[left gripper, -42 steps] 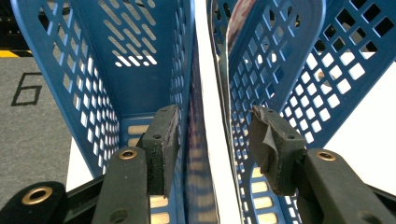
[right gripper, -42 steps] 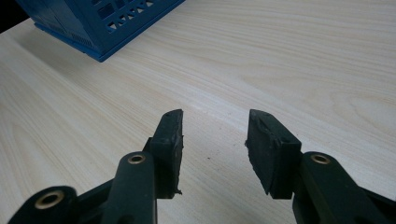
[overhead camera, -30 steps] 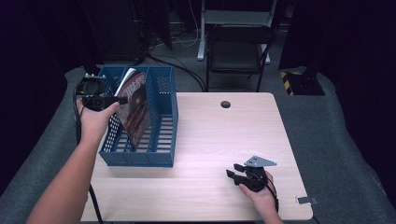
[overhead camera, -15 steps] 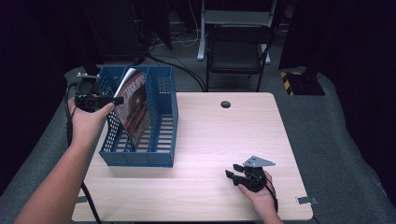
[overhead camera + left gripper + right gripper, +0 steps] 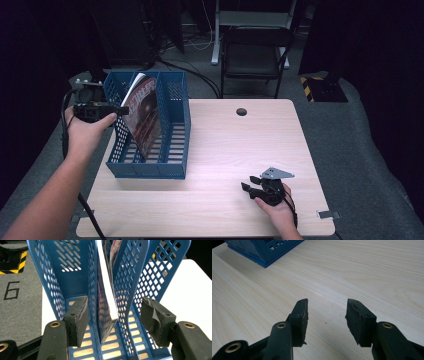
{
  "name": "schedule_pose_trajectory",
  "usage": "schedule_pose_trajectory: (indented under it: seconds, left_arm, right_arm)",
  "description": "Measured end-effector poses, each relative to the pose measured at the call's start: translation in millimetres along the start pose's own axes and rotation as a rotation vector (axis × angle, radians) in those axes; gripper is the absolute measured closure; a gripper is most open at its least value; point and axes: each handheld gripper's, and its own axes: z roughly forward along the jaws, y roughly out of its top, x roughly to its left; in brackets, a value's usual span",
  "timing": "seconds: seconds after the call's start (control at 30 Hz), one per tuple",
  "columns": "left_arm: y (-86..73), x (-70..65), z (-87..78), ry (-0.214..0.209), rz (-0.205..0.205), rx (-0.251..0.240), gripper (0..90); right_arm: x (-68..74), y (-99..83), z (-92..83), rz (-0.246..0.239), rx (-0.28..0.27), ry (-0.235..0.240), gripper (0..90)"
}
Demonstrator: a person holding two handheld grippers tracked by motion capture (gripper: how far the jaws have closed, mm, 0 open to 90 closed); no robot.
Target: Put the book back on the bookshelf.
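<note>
A dark room with a folding chair (image 5: 255, 55) and trailing cables lay behind the pale wooden tabletop (image 5: 235, 145). At the far left, the left tongs (image 5: 120, 109) hung just outside the near wall of the blue file rack (image 5: 150, 165), which stood on the tabletop's left end. A second earlier they had been closer in against the rack; now the hand had drawn back and slightly up, and the jaws had just been opening. In the left gripper view the pads (image 5: 76, 322) stood apart with nothing pressed between them. The magazine (image 5: 145, 117) leaned tilted inside the rack, its top edge toward the tongs and its foot on the slatted floor; from the left gripper view it sat in a middle slot, beside a divider and clear of both pads. That reads as a release: the magazine looks filed, and the left hand seems to be pulling clear. Well to the right, near the tabletop's front edge, the right tongs (image 5: 248, 183) rested with jaws apart and empty, where they had been a second before.
</note>
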Motion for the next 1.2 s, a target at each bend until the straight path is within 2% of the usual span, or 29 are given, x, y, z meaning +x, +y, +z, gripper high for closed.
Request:
schedule_pose_trajectory:
  seconds: [0.17, 0.37, 0.5, 0.6, 0.83, 0.87, 1.2]
  left_arm:
    - [-0.9, -2.4, -7.2, -0.017, 0.007, -0.004, 40.0]
    - [-0.5, -11.1, -17.7, -0.036, 0.045, -0.015, 40.0]
    - [-0.3, -19.5, -24.2, -0.076, 0.047, -0.016, 40.0]
    - [-1.0, -26.8, -26.1, -0.093, 0.065, -0.019, 39.9]
    - [-6.3, -45.3, -25.5, -0.149, 0.107, -0.004, 40.0]
    - [-7.0, -47.7, -25.0, -0.156, 0.123, -0.005, 39.9]
    - [-23.8, -76.0, -15.4, -0.231, 0.183, 0.028, 39.9]
  right_arm:
    - [-0.1, -0.1, -0.5, 0.008, -0.001, -0.001, 51.7]
    - [0.2, -0.2, 0.4, 0.002, -0.005, -0.004, 51.5]
    - [0.0, -0.3, -0.4, 0.007, 0.002, -0.001, 51.4]
    - [0.5, -0.1, 0.0, 0.009, -0.002, -0.003, 51.3]
    - [0.3, -0.1, -0.5, 0.004, -0.001, -0.001, 51.1]
    - [0.6, 0.0, -0.2, 0.011, -0.003, -0.004, 51.1]
    - [0.7, 0.3, -0.9, 0.002, -0.005, 0.001, 51.0]
